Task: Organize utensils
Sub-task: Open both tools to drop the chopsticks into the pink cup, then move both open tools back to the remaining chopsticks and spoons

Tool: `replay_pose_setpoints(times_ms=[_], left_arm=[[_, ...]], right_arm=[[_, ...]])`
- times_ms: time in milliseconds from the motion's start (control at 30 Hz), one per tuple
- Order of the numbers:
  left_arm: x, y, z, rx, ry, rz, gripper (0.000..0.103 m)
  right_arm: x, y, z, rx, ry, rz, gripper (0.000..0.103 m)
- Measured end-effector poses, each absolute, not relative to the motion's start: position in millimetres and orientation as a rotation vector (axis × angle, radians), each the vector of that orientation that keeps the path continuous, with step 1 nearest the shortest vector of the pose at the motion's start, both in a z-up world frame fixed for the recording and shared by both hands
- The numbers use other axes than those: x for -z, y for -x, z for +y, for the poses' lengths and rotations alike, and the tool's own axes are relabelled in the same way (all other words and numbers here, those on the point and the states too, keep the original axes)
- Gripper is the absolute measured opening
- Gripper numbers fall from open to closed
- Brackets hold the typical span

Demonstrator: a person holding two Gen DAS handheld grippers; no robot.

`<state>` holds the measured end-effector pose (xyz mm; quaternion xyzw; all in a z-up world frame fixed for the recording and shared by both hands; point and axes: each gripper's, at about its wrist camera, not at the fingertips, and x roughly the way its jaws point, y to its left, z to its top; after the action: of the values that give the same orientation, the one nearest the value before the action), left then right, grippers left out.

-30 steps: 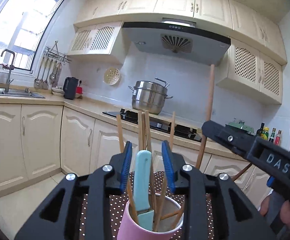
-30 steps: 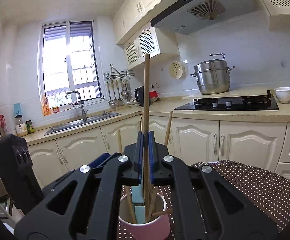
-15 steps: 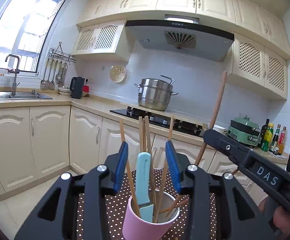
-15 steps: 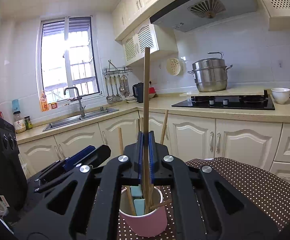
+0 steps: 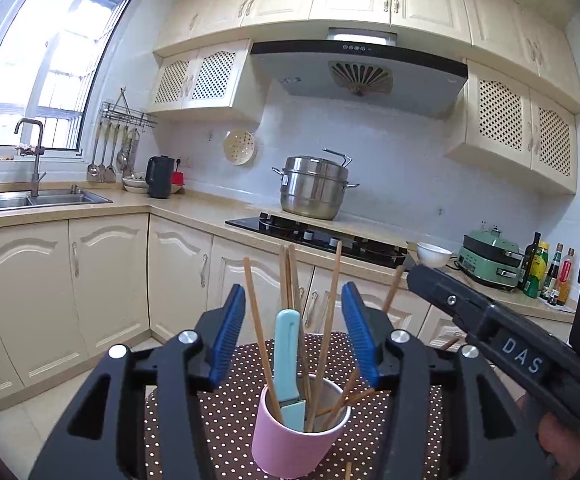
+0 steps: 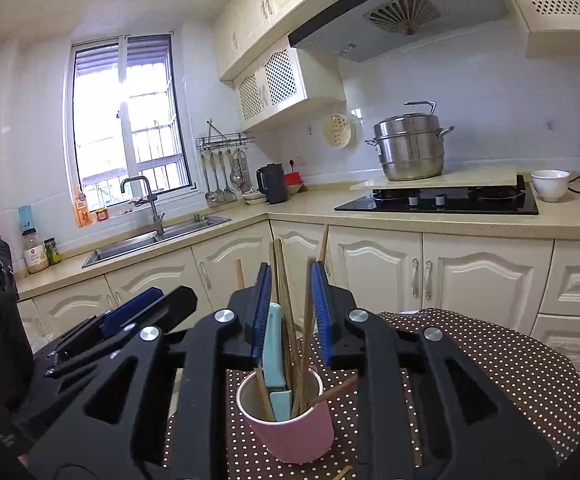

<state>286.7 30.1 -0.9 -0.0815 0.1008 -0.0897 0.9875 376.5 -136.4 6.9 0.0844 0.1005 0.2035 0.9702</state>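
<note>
Left gripper (image 5: 294,336): jaws spread wide, just been opening, nothing pinched; chopsticks (image 5: 258,312) & a light-blue knife handle (image 5: 287,344) are seen between them, untouched. Right gripper (image 6: 292,312): jaws parted a little, just been opening; the chopsticks (image 6: 286,304) stand in the gap, pads not pressing. All utensils are stood upright in a pink cup (image 5: 290,444), set on a brown polka-dot table (image 5: 226,420). Beyond: cabinets (image 5: 102,280), stove w/ steel pot (image 5: 314,188).

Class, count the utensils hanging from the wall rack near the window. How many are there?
About 5 hang in a row under the wall rack, beside the black kettle. The ones at the kettle end overlap, so one may be hidden.
</note>
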Motion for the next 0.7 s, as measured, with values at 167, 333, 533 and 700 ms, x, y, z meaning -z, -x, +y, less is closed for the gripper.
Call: replay_pose_setpoints(times_ms=[167, 333, 533, 700], left_arm=[[-10, -273, 26, 0.184, 0.146, 0.192, 0.051], [-18, -256, 22, 0.182, 0.134, 0.193, 0.053], [-19, -239, 13, 0.182, 0.095, 0.246, 0.054], [-5, -236, 5, 0.211, 0.069, 0.364, 0.054]], right_arm=[[-14, -363, -140, -0.409, -0.165, 0.195, 0.022], [-17, -346, -146, -0.403, -0.165, 0.199, 0.022], [-12, -326, -156, -0.389, -0.162, 0.226, 0.022], [3, -312, -168, -0.369, -0.162, 0.282, 0.022]])
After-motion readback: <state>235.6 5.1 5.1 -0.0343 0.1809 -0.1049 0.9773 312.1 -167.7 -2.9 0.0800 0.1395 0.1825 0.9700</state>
